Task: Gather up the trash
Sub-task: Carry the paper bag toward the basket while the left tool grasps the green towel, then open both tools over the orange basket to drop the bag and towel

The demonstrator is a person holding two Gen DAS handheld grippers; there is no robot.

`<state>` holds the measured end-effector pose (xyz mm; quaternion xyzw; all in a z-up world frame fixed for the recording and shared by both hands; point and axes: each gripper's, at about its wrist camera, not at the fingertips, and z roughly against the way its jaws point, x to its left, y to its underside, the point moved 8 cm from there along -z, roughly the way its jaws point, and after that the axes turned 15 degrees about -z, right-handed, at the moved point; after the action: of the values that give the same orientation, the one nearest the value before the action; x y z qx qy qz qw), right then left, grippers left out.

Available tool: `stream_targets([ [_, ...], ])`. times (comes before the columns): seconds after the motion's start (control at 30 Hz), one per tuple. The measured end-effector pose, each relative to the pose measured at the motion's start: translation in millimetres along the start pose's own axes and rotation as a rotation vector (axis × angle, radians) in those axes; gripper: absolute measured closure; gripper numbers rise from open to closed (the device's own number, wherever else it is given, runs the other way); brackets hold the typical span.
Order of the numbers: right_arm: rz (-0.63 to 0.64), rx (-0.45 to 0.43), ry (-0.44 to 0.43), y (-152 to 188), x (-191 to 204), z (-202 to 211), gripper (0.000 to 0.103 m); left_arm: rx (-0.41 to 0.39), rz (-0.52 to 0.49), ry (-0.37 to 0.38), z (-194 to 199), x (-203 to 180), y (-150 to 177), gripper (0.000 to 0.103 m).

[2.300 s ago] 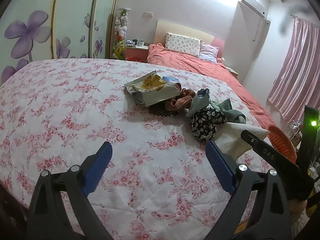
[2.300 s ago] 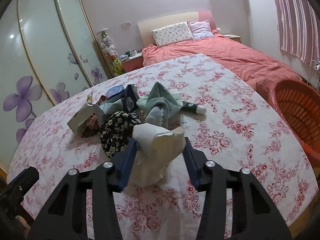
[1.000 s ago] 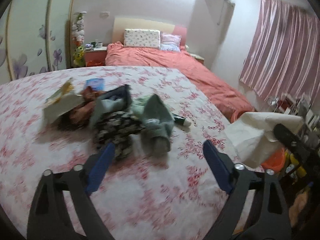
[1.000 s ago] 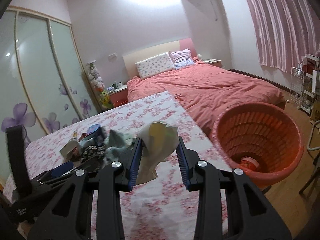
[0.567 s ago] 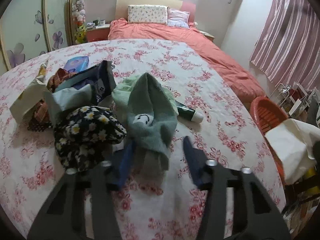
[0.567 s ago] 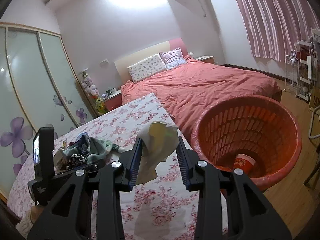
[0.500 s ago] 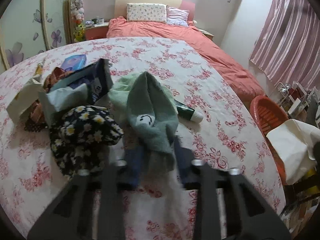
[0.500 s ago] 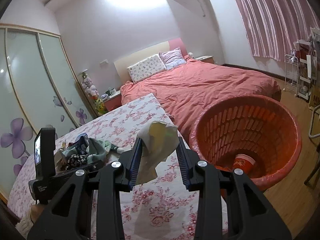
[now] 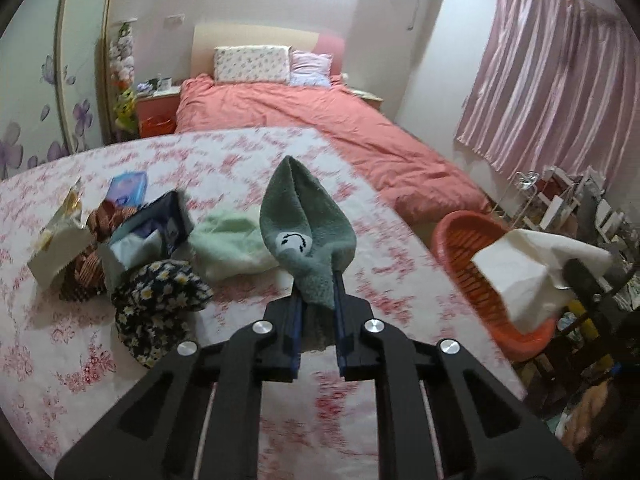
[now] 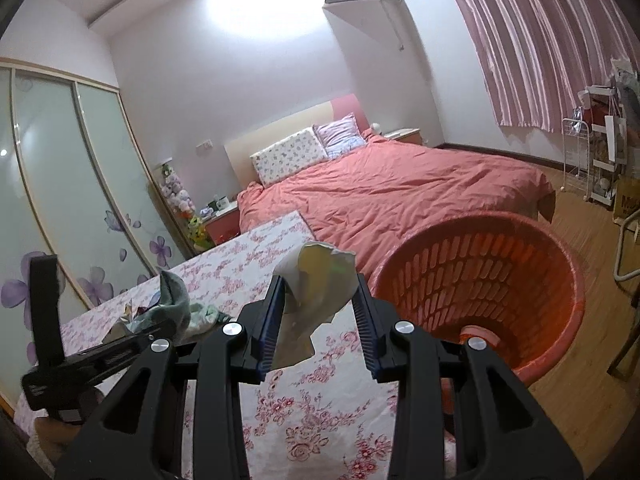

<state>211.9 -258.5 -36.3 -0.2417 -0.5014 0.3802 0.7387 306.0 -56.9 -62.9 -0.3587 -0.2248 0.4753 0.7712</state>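
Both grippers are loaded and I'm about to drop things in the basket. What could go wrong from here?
1. The left gripper is shut on a green smiley sock, probably clothing rather than trash.
2. The crumpled paper in the right gripper hangs beside the orange basket, seemingly not yet over its opening; releasing now may drop it onto the floral blanket.

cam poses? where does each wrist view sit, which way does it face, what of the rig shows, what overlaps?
Left wrist: above the floral quilt, facing the headboard; left gripper clamps a green smiley sock.
Right wrist: at the quilt's edge, facing the orange slatted basket; right gripper holds crumpled white paper.
Shared: sock, paper, basket, each other's gripper.
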Motion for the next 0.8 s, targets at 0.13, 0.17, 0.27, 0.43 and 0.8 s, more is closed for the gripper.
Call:
stream_targets([
  [0.13,0.012,-0.044,0.027,-13.6,-7.2,6.5,0.067,-0.038,-0.026,0.042,10.7,-24.2,-20.7,0.089],
  [0.17,0.014,-0.055,0.035,-17.3,-9.0,8.2,0.067,-0.046,-0.034,0.055,12.1,-31.5,-27.4,0.089],
  [0.27,0.010,-0.100,0.064,-34.4,-17.4,14.4,0.067,-0.071,-0.061,0.089,14.5,-52.2,-44.4,0.089],
  [0.43,-0.003,-0.161,0.120,-55.5,-36.2,20.5,0.067,-0.095,-0.105,0.141,13.9,-84.9,-62.1,0.089],
  [0.8,-0.057,-0.212,0.211,-74.8,-78.2,12.3,0.067,-0.088,-0.191,0.270,-13.9,-162.4,-74.4,0.089],
])
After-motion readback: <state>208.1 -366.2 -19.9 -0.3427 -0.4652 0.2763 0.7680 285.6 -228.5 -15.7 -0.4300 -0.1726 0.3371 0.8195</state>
